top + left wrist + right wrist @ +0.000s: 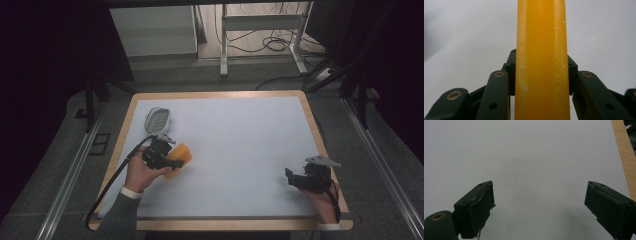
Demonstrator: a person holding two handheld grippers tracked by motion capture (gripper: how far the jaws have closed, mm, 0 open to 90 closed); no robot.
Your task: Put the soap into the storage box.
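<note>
Orange block [541, 62] clamped in left hand-held gripper [172, 161]

1. In the left gripper view, the orange block [541, 62] runs off the top and bottom edges; both its ends are cut off.
2. In the high view, the left gripper [162, 156] covers part of that block.
3. The grey thing [158, 120] beyond it is too small to name.
</note>
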